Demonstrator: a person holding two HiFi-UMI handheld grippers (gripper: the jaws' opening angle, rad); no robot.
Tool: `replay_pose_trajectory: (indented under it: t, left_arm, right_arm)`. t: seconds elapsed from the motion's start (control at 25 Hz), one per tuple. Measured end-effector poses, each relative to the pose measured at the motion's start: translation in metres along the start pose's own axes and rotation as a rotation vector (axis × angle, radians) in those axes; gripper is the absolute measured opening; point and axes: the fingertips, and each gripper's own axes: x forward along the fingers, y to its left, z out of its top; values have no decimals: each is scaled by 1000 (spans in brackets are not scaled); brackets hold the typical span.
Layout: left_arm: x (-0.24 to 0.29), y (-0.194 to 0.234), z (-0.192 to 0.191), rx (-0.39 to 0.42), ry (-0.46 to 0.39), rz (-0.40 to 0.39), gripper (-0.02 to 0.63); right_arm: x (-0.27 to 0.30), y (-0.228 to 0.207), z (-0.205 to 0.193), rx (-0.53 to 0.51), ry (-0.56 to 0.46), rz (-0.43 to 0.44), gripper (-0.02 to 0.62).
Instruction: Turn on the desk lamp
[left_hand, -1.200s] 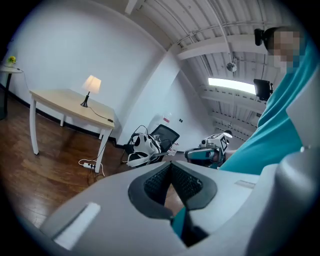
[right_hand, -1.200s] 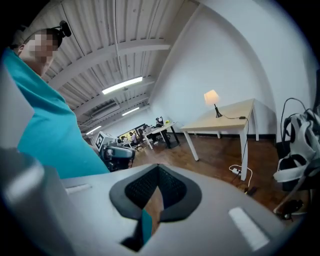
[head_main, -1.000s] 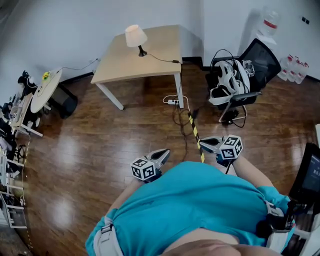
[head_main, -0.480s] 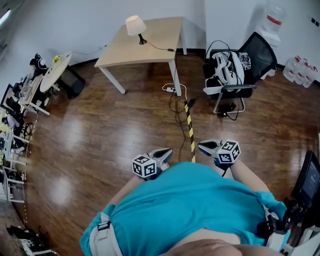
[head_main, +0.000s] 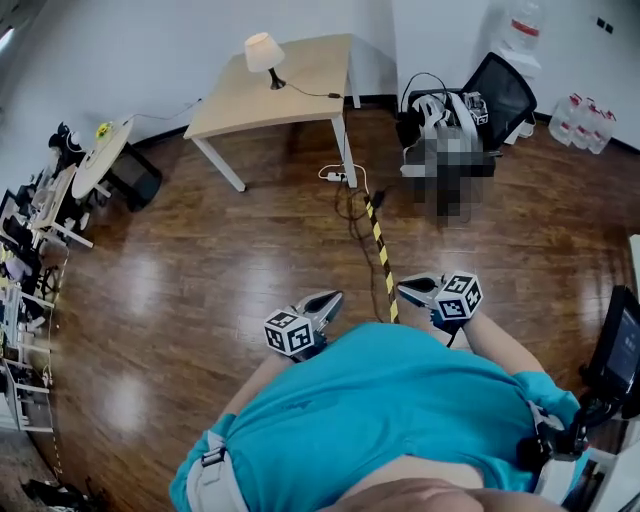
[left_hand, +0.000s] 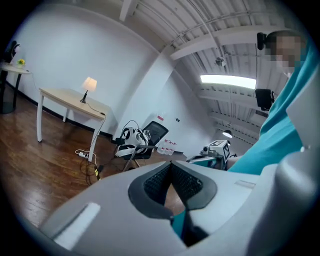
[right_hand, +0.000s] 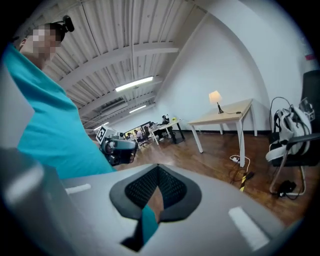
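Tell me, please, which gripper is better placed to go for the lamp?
Left, though barely. The lamp stands far off, ahead and to the left, nearer the left gripper than the right gripper. Both are shut and empty at the person's waist.

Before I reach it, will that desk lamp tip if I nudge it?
Probably top-heavy: the desk lamp has a wide shade on a thin stem over a small base. A high push may tip it. Its slack cord likely won't steady it.

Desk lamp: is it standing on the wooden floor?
No, the desk lamp stands on the light wooden table by the wall.
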Motion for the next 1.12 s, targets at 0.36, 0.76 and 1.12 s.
replay_pose_trajectory:
  t: [0.36, 0.76, 1.12]
  left_arm:
    - [-177, 4, 1, -55, 1, -103, 0]
    - [-166, -43, 8, -35, -59, -111, 0]
    - [-149, -45, 0, -51, -77, -46, 0]
  right_arm:
    - [102, 142, 7, 98, -77, -110, 2]
    - [47, 156, 30, 34, -116, -199, 0]
    - [22, 137, 11, 39, -89, -176, 0]
